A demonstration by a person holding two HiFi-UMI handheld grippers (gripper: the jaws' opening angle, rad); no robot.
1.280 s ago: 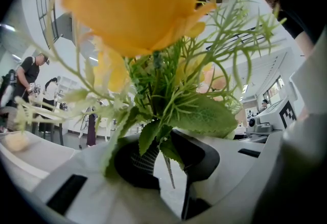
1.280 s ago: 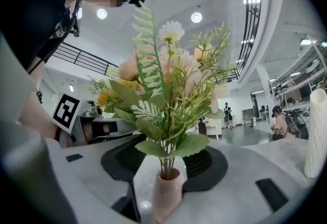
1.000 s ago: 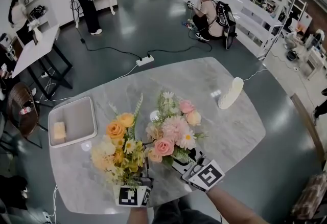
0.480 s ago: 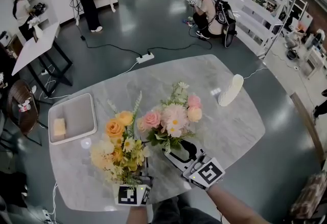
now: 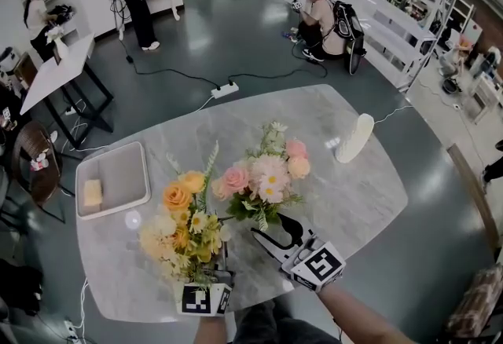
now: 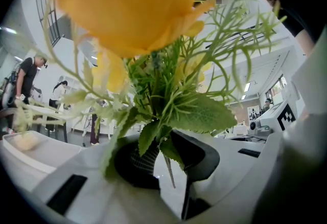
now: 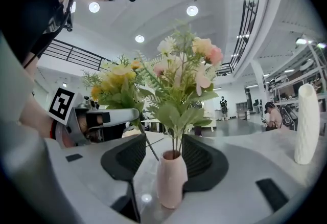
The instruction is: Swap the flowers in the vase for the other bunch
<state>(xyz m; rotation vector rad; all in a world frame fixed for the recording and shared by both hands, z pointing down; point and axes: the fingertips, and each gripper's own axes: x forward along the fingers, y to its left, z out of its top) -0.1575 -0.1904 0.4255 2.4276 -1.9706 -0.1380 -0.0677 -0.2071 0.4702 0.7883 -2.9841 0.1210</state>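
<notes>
Pink vase (image 7: 171, 179), leaf-hidden overhead, sits inside spread right claw (image 5: 269, 228) (left claw (image 6: 162, 149) grips yellow bunch (image 5: 182, 228)).

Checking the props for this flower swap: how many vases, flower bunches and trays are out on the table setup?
Vases: 2 (pink vase, white vase)
Flower bunches: 2 (yellow bunch, pink bunch)
Trays: 1 (tray)
Total: 5

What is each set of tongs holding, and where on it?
Left tongs are shut on the yellow bunch, gripping its stems. Right tongs hold nothing: jaws open either side of the pink vase, a gap showing.
</notes>
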